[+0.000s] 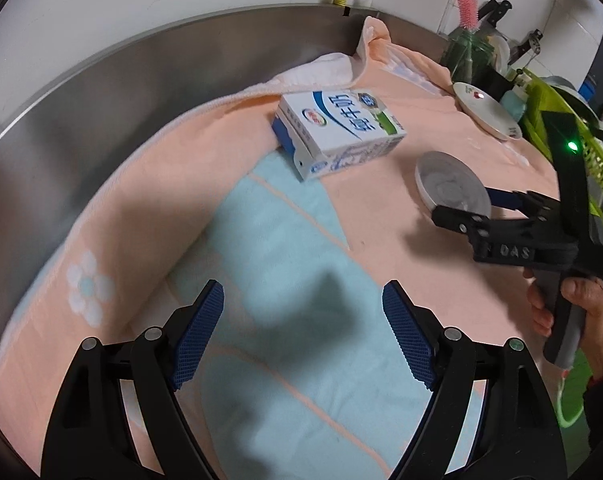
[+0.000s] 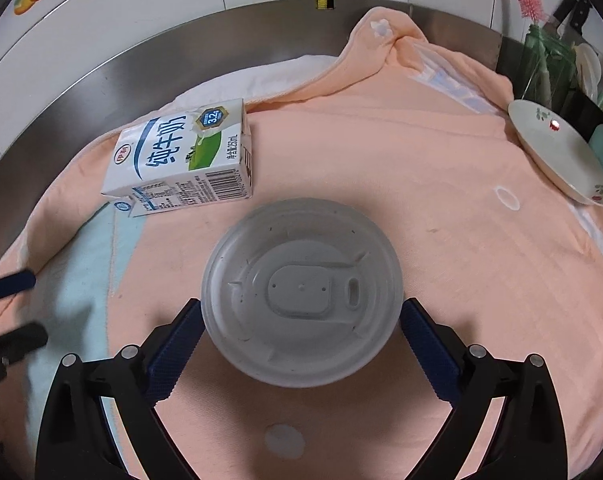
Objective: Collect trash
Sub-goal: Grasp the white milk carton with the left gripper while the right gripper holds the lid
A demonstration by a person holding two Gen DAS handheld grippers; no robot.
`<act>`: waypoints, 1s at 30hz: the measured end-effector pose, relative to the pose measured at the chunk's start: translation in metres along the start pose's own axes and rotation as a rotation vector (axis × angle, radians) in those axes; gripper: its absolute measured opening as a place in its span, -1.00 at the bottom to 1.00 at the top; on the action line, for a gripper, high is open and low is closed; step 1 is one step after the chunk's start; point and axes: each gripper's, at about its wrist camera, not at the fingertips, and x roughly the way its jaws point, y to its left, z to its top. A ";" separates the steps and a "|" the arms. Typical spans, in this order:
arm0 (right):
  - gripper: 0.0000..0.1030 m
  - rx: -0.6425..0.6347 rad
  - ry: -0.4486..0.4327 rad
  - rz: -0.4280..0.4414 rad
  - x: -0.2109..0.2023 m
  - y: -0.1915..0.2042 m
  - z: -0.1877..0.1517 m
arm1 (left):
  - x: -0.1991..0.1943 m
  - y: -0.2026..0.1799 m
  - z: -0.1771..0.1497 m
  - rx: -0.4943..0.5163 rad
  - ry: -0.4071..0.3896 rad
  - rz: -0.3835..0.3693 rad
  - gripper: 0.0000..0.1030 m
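A peach and pale-blue towel (image 2: pixel 381 184) covers the worktop, bunched up against the steel back wall (image 1: pixel 141 92).

The right gripper (image 2: pixel 301 312) has a lidded cup (image 2: pixel 301 304) between its blue pads (image 2: pixel 173 344), one pad against each side of the lid's rim. Seen from the left wrist camera, the cup (image 1: pixel 453 188) stands near the right side of the towel, with the gripper (image 1: pixel 473 210) reaching in from the right edge and a hand (image 1: pixel 573 312) on its grip. What the cup holds cannot be told, since the grey lid covers it.

A milk carton (image 2: pixel 185 156) lies on its side toward the back left of the towel, near the steel wall and well apart from the cup; whether it is full or empty cannot be told.

The left gripper (image 1: pixel 303 332) hangs with its jaws wide and nothing between them, above the blue part of the towel near the front edge.

A small flowered plate (image 2: pixel 557 152) leans tilted at the right edge of the towel. Beyond it a green basket (image 1: pixel 557 128) holds dishes, only partly visible.
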 end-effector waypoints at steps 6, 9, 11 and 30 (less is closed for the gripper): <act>0.71 -0.038 -0.025 -0.017 -0.012 0.003 -0.005 | 0.012 -0.006 0.025 0.073 -0.036 0.022 0.64; 0.71 -0.050 -0.034 -0.015 -0.023 0.003 -0.010 | 0.022 -0.012 0.042 0.122 -0.048 0.025 0.67; 0.71 -0.055 -0.040 -0.003 -0.034 0.001 -0.016 | 0.029 -0.017 0.053 0.158 -0.048 0.023 0.67; 0.71 -0.120 -0.076 0.040 -0.087 0.002 -0.055 | 0.061 -0.032 0.098 0.380 -0.081 -0.002 0.87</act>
